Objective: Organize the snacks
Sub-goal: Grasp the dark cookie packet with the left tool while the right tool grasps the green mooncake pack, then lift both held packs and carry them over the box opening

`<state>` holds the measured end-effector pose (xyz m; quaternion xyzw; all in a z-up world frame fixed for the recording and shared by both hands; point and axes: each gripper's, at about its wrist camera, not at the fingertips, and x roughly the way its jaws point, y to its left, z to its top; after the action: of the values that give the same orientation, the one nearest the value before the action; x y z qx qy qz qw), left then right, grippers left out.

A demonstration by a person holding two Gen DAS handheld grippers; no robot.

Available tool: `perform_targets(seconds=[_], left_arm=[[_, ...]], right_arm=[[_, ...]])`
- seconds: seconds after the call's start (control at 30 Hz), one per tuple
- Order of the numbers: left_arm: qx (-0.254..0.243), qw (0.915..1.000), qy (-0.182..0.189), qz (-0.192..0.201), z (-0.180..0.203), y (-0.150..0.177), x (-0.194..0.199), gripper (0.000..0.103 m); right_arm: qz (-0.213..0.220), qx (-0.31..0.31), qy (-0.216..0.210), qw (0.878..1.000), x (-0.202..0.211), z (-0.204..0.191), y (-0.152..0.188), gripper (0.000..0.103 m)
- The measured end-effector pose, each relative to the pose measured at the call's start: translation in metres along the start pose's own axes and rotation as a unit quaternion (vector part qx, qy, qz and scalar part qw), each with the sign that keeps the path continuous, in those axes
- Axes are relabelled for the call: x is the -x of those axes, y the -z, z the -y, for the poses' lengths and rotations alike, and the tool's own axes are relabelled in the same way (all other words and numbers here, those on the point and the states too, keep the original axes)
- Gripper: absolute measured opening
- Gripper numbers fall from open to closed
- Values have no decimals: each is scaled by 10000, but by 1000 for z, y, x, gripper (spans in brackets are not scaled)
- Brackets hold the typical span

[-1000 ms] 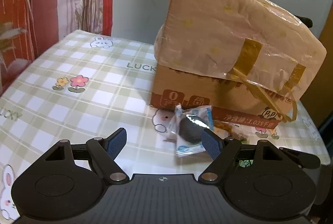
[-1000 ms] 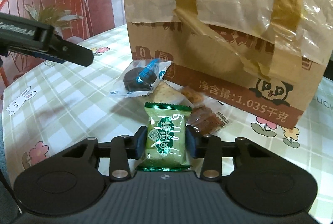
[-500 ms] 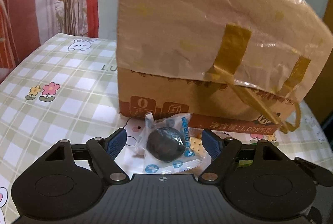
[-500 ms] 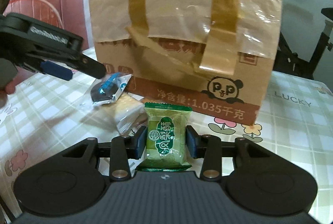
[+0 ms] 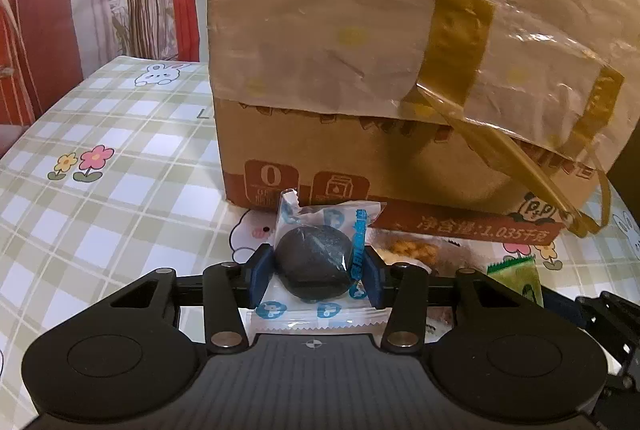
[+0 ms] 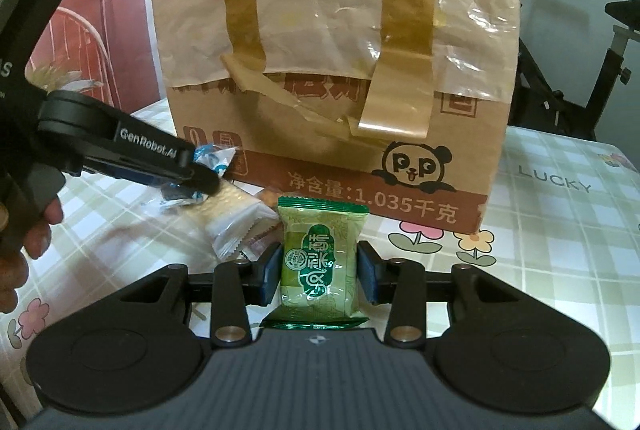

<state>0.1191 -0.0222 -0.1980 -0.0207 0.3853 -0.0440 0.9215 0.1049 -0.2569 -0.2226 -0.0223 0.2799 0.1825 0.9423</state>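
Side by side, the left gripper (image 5: 314, 276) clamps a dark wrapped snack (image 5: 316, 266) and the right gripper (image 6: 318, 270) a green snack packet (image 6: 318, 262), both just before the taped cardboard box (image 6: 336, 78), open checked tablecloth (image 5: 100, 214) stretching leftward.

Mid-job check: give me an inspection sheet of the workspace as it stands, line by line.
Surface: table under a plaid cloth with flower and rabbit prints.
Job's things: dark round snack in a clear wrapper, green snack packet, cracker packet and a brownish snack lying by the cardboard box, which is draped in taped plastic.
Clutter: nothing seen.
Grippers: left gripper shut on the dark round snack; right gripper shut on the green snack packet.
Cables: nothing seen.
Surroundings: red and white curtain behind the table; exercise equipment to the right.
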Motion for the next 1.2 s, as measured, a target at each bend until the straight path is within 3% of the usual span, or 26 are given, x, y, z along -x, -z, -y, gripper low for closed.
perform_targets(seconds=[0.53,1.0,1.2], left_arm=[[206,9991,-352,-154,-11,27,28,49],[139,9997,-182,12,-10,25,47,49],[97,9997,-56,206,-15,12,73,49]], right_arm=[[-28,-227,-24,9997,-1,6,-1,42],[-150,-159,3,9998,-3,2,0,42],[-145,-7,-268,9995,18,-14,-4,42]])
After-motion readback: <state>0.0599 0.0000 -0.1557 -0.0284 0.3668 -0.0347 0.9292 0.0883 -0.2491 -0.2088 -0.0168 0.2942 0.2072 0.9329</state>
